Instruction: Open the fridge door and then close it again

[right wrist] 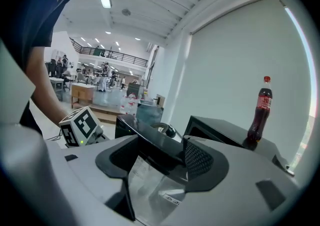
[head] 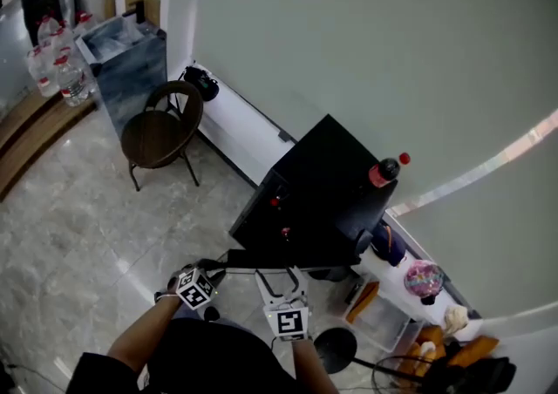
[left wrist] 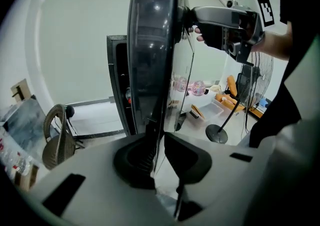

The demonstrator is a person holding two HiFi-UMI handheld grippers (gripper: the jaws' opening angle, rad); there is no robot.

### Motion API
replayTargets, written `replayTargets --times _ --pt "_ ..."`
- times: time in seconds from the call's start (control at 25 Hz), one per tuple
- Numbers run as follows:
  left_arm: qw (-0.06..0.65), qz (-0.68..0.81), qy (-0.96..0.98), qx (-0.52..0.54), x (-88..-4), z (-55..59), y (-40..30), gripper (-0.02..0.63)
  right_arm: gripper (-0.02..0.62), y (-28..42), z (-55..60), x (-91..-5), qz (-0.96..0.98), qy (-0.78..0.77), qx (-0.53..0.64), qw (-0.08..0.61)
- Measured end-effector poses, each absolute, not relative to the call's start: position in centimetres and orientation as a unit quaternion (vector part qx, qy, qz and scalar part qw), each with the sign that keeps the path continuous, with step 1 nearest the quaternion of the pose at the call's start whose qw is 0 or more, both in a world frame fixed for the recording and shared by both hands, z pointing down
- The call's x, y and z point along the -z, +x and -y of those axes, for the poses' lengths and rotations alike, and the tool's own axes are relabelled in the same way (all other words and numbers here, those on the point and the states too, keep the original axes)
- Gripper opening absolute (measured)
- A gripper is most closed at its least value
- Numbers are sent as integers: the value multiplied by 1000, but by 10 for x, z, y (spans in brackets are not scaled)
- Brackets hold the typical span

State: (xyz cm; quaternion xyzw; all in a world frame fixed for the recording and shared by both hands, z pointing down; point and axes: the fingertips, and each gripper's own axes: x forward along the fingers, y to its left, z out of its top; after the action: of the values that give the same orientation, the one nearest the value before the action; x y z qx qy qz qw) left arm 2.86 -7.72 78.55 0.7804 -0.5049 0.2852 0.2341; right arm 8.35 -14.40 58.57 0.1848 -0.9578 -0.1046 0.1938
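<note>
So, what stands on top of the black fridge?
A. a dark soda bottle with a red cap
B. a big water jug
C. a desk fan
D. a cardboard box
A: a dark soda bottle with a red cap stands upright on the flat top of the fridge. The right gripper view shows it there too.

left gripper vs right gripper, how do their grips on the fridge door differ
The left gripper has its jaws nearly together on a thin edge of the fridge door; the right gripper stands wider around the thick black frame. In the head view the left grips the door's left end, the right nearer its middle. Both clamp the open door.
</note>
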Motion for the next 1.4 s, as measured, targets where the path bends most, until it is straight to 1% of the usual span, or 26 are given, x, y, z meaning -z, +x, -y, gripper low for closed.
replayTargets --times 0.36,0.72,0.88,1.16,1.4 --pt "261 542 749 -277 -785 44 69 52 289 112 116 -588 968 115 119 187" --pt "273 575 729 -252 -782 15 112 49 288 145 94 -586 973 60 132 178" --pt "269 580 727 -250 -781 6 129 48 273 160 84 -586 972 52 142 180" --pt "263 591 720 -249 -778 -8 158 43 265 180 72 -584 969 18 157 188" --pt "271 612 706 -232 -779 -16 181 41 250 195 65 -586 963 -14 180 198"
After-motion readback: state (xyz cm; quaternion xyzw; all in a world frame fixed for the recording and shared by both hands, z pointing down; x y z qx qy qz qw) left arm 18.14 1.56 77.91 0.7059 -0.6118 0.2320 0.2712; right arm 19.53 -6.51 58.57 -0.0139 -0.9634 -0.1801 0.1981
